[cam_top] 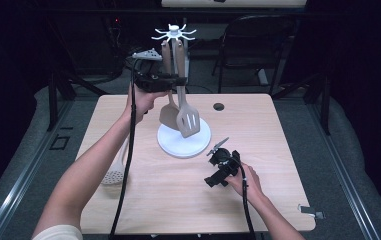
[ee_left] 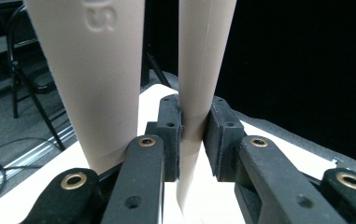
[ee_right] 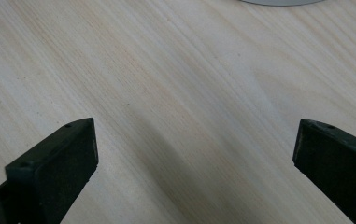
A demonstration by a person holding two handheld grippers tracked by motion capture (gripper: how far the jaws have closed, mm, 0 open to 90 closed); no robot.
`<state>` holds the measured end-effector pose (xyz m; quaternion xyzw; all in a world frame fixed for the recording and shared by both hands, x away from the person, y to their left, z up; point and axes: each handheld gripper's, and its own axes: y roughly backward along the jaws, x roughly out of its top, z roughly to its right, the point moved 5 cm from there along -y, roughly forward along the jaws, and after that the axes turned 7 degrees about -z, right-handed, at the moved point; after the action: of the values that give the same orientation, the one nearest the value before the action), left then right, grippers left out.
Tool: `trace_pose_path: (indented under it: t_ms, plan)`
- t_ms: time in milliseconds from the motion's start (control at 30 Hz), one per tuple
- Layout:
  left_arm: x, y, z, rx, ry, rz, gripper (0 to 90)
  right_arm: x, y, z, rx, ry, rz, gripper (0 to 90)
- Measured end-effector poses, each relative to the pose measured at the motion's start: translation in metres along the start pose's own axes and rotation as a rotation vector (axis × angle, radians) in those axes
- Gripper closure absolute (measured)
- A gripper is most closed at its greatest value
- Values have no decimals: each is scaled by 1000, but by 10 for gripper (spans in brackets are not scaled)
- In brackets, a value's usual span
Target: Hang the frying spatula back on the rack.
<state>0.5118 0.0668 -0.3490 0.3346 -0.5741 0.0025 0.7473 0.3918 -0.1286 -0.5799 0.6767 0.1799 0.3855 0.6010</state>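
The slotted spatula [cam_top: 188,119] hangs off the white rack [cam_top: 174,34], its handle pinched by the left tongs [cam_top: 178,80], so hanging or unhooking looks underway, needing a careful lift, while the right tongs [cam_top: 221,146] rest spread above the counter [cam_top: 258,130].

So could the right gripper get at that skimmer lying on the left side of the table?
Probably not easily. The right gripper rests open on the table's right side, and the skimmer lies across the table under the person's left forearm, which partly covers it. The left gripper is busy holding a slotted spatula.
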Motion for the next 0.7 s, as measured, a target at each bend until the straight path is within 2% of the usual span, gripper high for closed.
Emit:
trace_pose_path:
  t_ms: [333, 367, 400, 433, 533, 700]
  plan:
    - [-2, -2, 0, 103, -42, 4, 770, 0, 0, 0, 3, 3, -10, 0]
    - [-2, -2, 1, 113, -46, 5, 769, 0, -2, -2, 9, -19, 16, 0]
    - [-2, -2, 1, 129, -49, 10, 768, 0, -2, -2, 9, -18, 16, 0]
    - [-2, -2, 2, 134, -47, 13, 767, 0, 0, -1, 9, 8, -13, 0]
    - [-4, -2, 4, 152, -52, 20, 764, 0, -1, 0, 1, 10, 0, 0]
    - [-7, 0, 7, 157, -67, 33, 742, -1, 0, 0, 3, 6, -13, 0]
